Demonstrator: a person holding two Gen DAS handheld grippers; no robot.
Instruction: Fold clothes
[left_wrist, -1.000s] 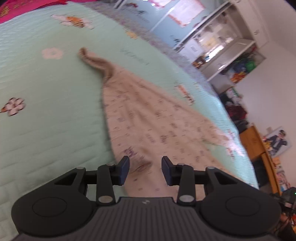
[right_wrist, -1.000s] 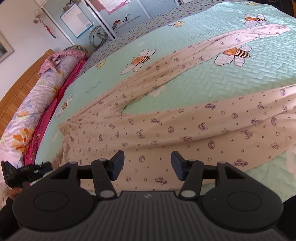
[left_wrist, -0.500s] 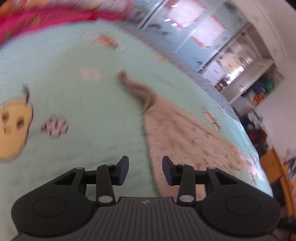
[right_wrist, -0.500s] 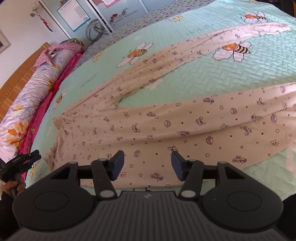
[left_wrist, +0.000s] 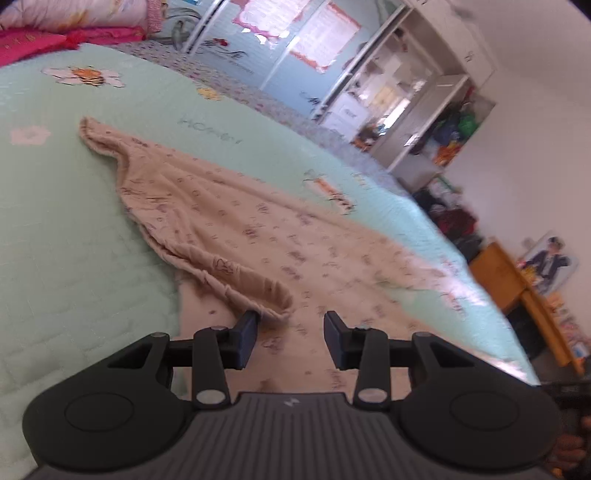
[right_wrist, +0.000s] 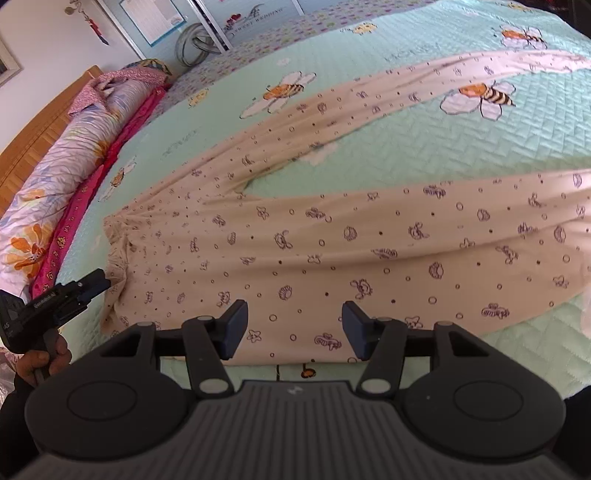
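Observation:
Beige printed pyjama trousers (right_wrist: 332, 243) lie spread on the green quilted bed (right_wrist: 480, 147), legs splayed to the right, waistband (right_wrist: 114, 251) at the left. In the left wrist view the trousers (left_wrist: 258, 236) run away from me, with a bunched waistband fold (left_wrist: 255, 291) just ahead. My left gripper (left_wrist: 290, 332) is open, its left finger touching that fold. It also shows in the right wrist view (right_wrist: 92, 284) at the waistband corner. My right gripper (right_wrist: 291, 325) is open and empty above the near trouser leg's edge.
Pillows and a pink blanket (right_wrist: 66, 155) lie along the wooden headboard (right_wrist: 33, 136) at the left. Shelves and clutter (left_wrist: 417, 122) stand beyond the bed, with a wooden table (left_wrist: 524, 295) at the right.
The left gripper swung out over the bare quilt and came back to the waistband, whose near edge now lies folded up. The right gripper rose slightly and stayed open.

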